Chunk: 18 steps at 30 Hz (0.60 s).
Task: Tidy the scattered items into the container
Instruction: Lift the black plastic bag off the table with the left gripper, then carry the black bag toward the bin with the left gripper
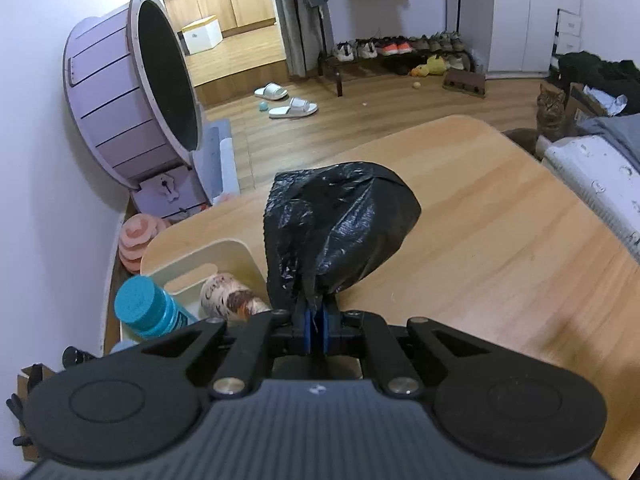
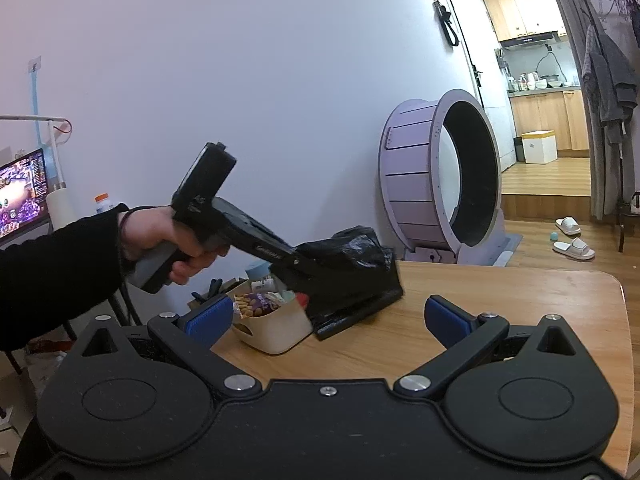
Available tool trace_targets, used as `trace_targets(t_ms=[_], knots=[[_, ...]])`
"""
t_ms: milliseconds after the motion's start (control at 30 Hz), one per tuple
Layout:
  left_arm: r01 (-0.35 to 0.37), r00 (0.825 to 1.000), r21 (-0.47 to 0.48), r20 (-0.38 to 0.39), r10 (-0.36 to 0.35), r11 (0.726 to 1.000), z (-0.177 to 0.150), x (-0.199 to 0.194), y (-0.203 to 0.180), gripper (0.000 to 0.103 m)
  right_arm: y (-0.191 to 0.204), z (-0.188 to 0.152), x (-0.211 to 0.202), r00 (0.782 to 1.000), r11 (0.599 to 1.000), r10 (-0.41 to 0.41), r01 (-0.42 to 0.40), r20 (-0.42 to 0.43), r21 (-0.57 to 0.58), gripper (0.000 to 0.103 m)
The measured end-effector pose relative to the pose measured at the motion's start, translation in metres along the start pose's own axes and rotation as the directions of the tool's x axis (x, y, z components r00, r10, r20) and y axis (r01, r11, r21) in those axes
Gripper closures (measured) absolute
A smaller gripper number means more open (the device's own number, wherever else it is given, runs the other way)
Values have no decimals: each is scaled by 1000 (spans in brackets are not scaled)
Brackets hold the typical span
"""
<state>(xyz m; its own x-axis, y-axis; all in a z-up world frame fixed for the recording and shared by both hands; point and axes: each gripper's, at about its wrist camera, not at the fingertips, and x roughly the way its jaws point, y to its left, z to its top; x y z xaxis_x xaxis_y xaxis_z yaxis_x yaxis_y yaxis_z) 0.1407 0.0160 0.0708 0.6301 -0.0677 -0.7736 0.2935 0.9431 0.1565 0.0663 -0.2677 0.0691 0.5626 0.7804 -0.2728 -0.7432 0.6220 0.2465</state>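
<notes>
My left gripper is shut on a crumpled black plastic bag, pinching its gathered end between the blue pads and holding it above the wooden table. Just left of the bag stands a cream container with a blue-capped bottle and a patterned cup in it. In the right wrist view a hand holds that gripper tilted down, with the bag above and behind the container, which also holds a snack packet. My right gripper stands open and empty, near the container.
A large purple cat wheel stands on the floor beyond the table's left end. A cat sits by the table's far right corner. Slippers lie on the floor. A lit monitor is at the far left.
</notes>
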Motion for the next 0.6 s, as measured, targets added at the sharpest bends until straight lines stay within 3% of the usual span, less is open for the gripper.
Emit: trace_targets(t_ms=[167, 400, 600], knots=[[-16, 993, 14, -117, 17, 1000, 7, 37, -13, 93, 2, 1, 1, 1000, 1000, -1, 1, -8, -8, 0], [-27, 978, 52, -204, 37, 998, 12, 73, -26, 76, -1, -1, 3, 1000, 1000, -9, 9, -12, 0, 0], [-29, 969, 40, -243, 38, 999, 7, 87, -24, 70, 3, -3, 3, 1000, 1000, -10, 10, -22, -10, 0]])
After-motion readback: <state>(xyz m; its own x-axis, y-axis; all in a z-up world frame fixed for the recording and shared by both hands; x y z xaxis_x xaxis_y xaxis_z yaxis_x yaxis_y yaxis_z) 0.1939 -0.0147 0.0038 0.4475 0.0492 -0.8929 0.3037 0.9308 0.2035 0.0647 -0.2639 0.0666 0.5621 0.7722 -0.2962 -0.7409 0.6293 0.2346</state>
